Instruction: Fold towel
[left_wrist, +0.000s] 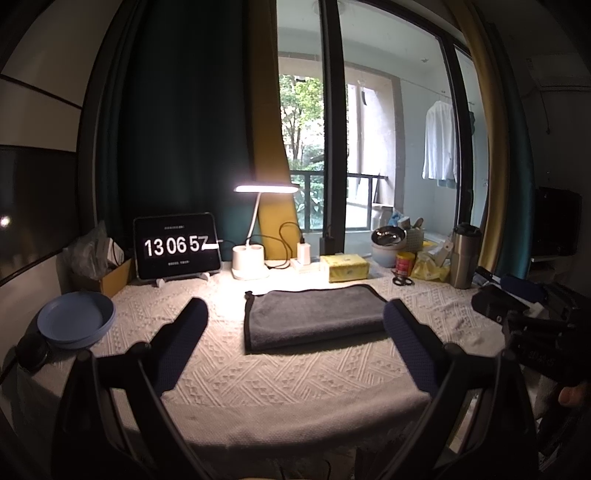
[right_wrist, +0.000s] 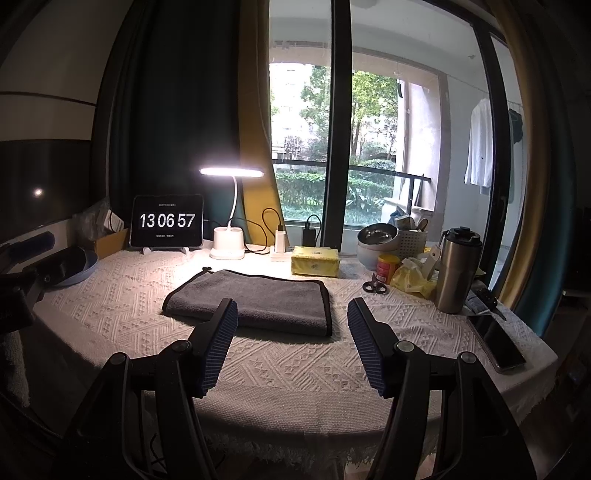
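Grey microfibre towel (left_wrist: 314, 317) with a dark bound edge lies folded flat in the middle of a table covered by a cream knitted tablecloth (left_wrist: 288, 384), seen first from the left wrist camera. Left gripper (left_wrist: 295, 325) hovers near the table's near edge with its jaws wide apart and nothing between them; its blue-padded fingers (left_wrist: 184, 332) frame the towel on either side without touching it. A stack of blue plates (left_wrist: 75, 319) sits at the left edge. At the far side stand a tablet (left_wrist: 176, 246) showing 13 06 57, a lit white desk lamp (left_wrist: 255, 236), a yellow tissue pack (left_wrist: 344, 267), a red can (left_wrist: 404, 263) and a steel tumbler (left_wrist: 465, 256). The other gripper's dark body shows at the right edge, too dim to read its jaws from here.

From the right wrist camera, the right gripper (right_wrist: 291, 345) is also spread open and empty, held above the near part of the cloth. Its left ribbed blue pad (right_wrist: 219, 345) overlaps the towel's (right_wrist: 255, 301) near edge in the picture; whether it touches is unclear. Scissors (right_wrist: 375, 286) lie right of the towel beside a crumpled yellow bag (right_wrist: 412, 280). A phone (right_wrist: 496, 343) rests flat near the right edge, in front of the tumbler (right_wrist: 458, 269). Behind, a glass door looks onto a balcony with green trees
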